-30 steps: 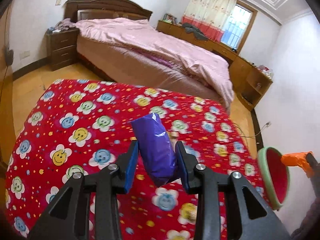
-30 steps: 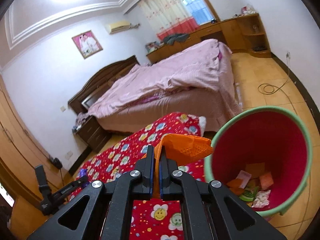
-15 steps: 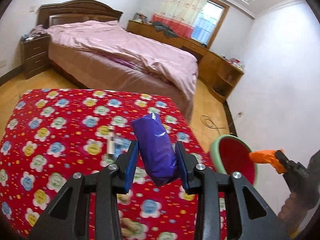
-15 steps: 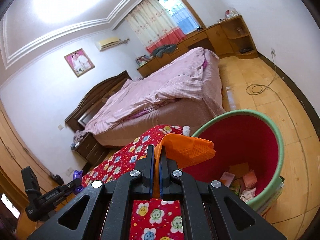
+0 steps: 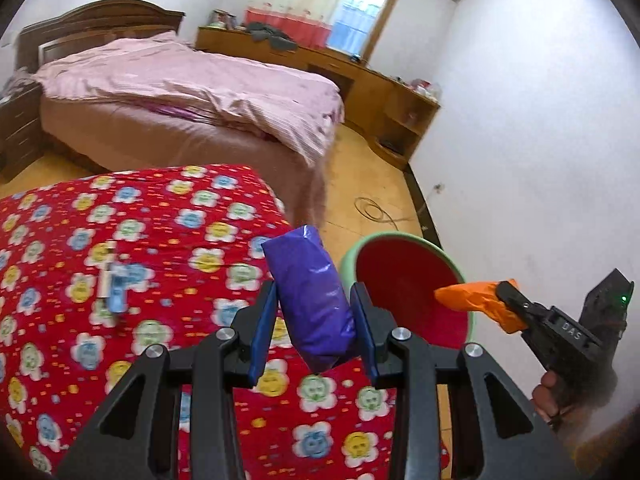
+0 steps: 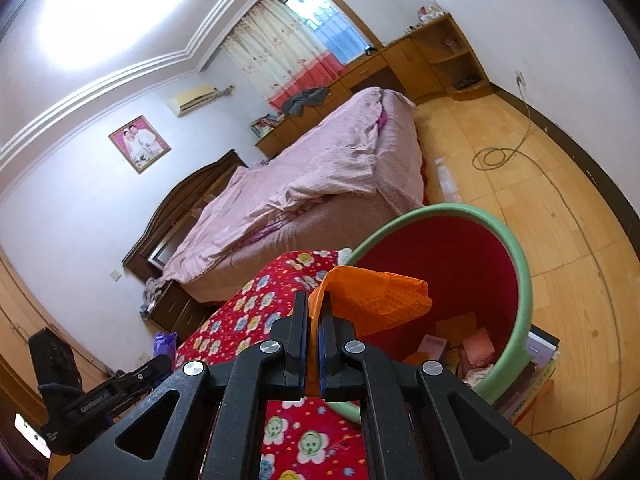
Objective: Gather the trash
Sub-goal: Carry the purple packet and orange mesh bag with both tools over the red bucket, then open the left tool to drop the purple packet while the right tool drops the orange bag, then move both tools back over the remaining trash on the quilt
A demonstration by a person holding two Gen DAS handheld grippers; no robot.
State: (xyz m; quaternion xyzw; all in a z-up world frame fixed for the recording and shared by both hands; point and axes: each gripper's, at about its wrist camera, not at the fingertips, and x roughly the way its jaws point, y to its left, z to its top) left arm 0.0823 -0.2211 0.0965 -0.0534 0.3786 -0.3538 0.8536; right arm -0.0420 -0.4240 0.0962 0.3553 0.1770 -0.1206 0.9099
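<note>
My left gripper (image 5: 314, 320) is shut on a purple plastic packet (image 5: 310, 296) and holds it above the red flowered cloth (image 5: 140, 240), near its right edge. My right gripper (image 6: 315, 320) is shut on an orange wrapper (image 6: 380, 296) and holds it over the rim of the green bin (image 6: 516, 252) with a red inside. The bin (image 5: 348, 256) stands on the floor right of the cloth and holds several scraps (image 6: 476, 346). The orange wrapper (image 5: 472, 296) and the right gripper (image 5: 516, 304) also show in the left wrist view.
A small blue and white item (image 5: 112, 284) lies on the cloth at the left. A bed with a pink cover (image 5: 192, 84) stands behind. A cable (image 5: 374, 212) lies coiled on the wooden floor. Books (image 6: 536, 368) sit under the bin.
Both grippers have swung right toward the bin. The bin now lies just right of the purple packet, and the orange wrapper is over its opening.
</note>
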